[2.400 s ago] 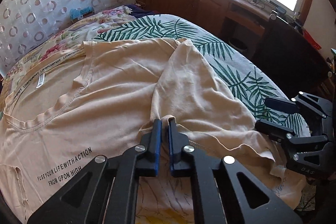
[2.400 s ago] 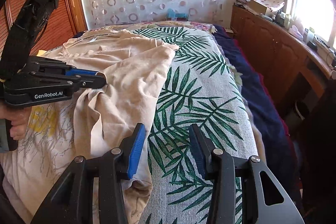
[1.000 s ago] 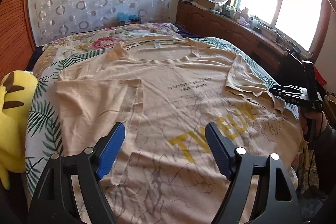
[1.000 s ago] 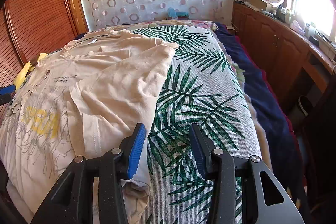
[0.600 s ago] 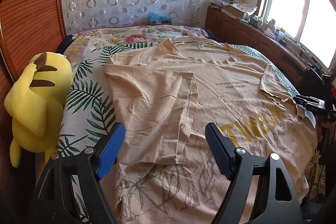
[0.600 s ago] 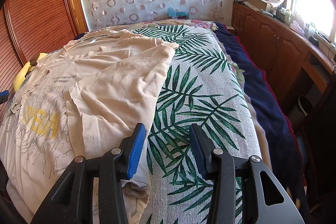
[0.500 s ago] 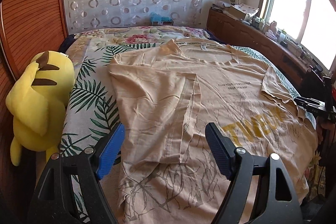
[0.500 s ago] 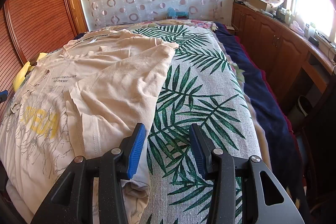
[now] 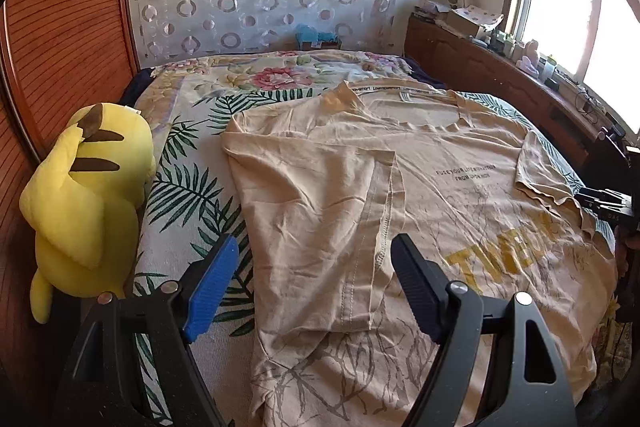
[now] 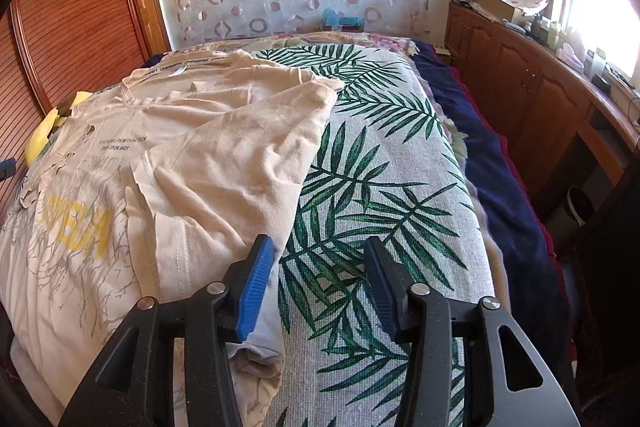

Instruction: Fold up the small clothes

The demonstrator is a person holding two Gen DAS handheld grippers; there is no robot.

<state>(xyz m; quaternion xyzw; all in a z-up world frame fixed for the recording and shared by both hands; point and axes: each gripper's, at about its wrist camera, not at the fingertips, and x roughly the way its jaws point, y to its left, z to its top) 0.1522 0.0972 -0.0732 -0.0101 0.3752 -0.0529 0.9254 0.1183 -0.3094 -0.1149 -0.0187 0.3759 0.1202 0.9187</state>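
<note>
A beige T-shirt (image 9: 440,195) with yellow lettering lies face up on the bed, both sleeves folded in over the body. My left gripper (image 9: 314,267) is open and empty above the folded left sleeve (image 9: 320,211), near the shirt's left edge. My right gripper (image 10: 318,267) is open and empty at the shirt's right edge, over the palm-leaf bedspread (image 10: 380,187); the shirt (image 10: 200,155) lies to its left. The right gripper also shows at the far right of the left wrist view (image 9: 604,203).
A yellow plush toy (image 9: 84,195) lies at the bed's left side against a wooden wall. A wooden cabinet (image 10: 532,95) with clutter runs under the window on the right. A dark blue blanket (image 10: 500,187) hangs off the bed's right side.
My left gripper let go of the right sleeve, opened, and swung left across the shirt to its left edge. The right gripper stayed open and still.
</note>
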